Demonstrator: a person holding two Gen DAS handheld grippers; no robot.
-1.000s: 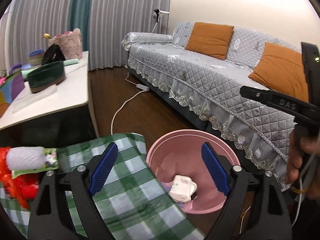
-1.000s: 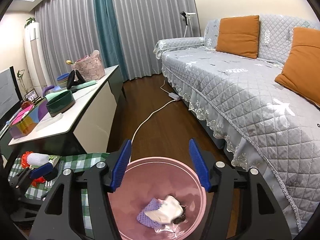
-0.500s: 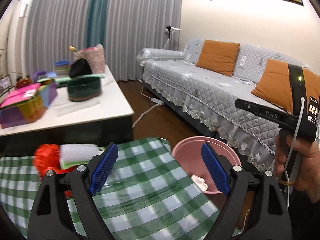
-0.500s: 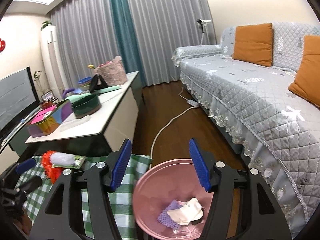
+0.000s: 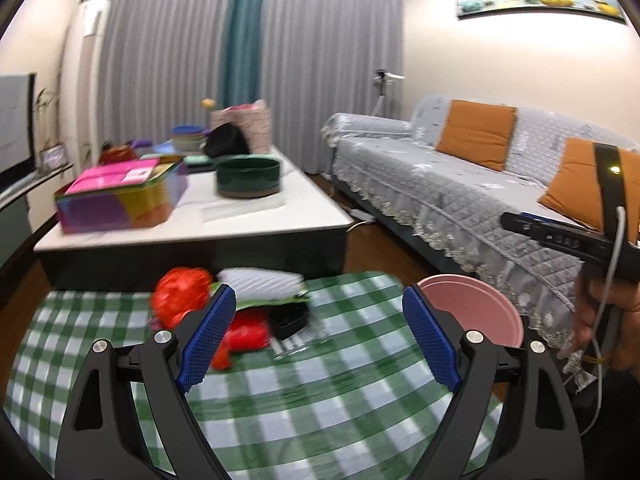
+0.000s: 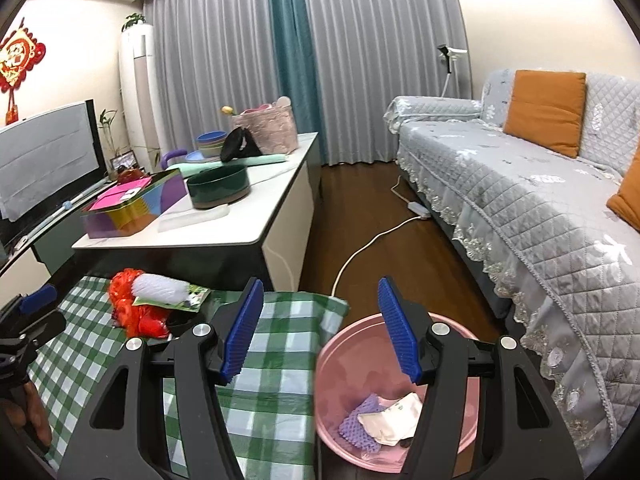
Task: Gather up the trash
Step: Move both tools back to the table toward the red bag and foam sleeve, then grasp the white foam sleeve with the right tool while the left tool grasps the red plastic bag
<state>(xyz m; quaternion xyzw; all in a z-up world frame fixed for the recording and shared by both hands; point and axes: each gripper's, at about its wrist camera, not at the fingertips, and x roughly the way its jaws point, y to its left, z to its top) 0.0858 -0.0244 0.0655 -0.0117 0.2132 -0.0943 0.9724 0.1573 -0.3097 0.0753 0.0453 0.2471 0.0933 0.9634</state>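
Note:
A pile of trash lies on the green checked cloth (image 5: pixel 320 400): red netting (image 5: pixel 180 296), a white foam sleeve (image 5: pixel 264 283), a green wrapper and a black lid (image 5: pixel 290 316). My left gripper (image 5: pixel 316 336) hangs open above the cloth, short of the pile, nothing between its jaws. The pink bin (image 6: pixel 360 352) stands on the floor beside the cloth with a purple foam net (image 6: pixel 358 426) and white paper (image 6: pixel 394 414) inside. Above the bin's near left rim my right gripper (image 6: pixel 320 328) is open and empty. The same pile shows in the right wrist view as red netting (image 6: pixel 128 308) and the foam sleeve (image 6: pixel 160 286).
A low white table (image 6: pixel 224 228) behind the cloth carries a green bowl (image 6: pixel 218 186), a colourful tin (image 6: pixel 128 208) and a pink basket (image 6: pixel 266 128). A grey sofa (image 6: pixel 520 208) with orange cushions lines the right. A white cable (image 6: pixel 372 244) crosses the wood floor.
Both grippers have swung left, away from the bin and toward the cloth. The trash pile has come toward the middle of the left wrist view; the bin slid to its right edge.

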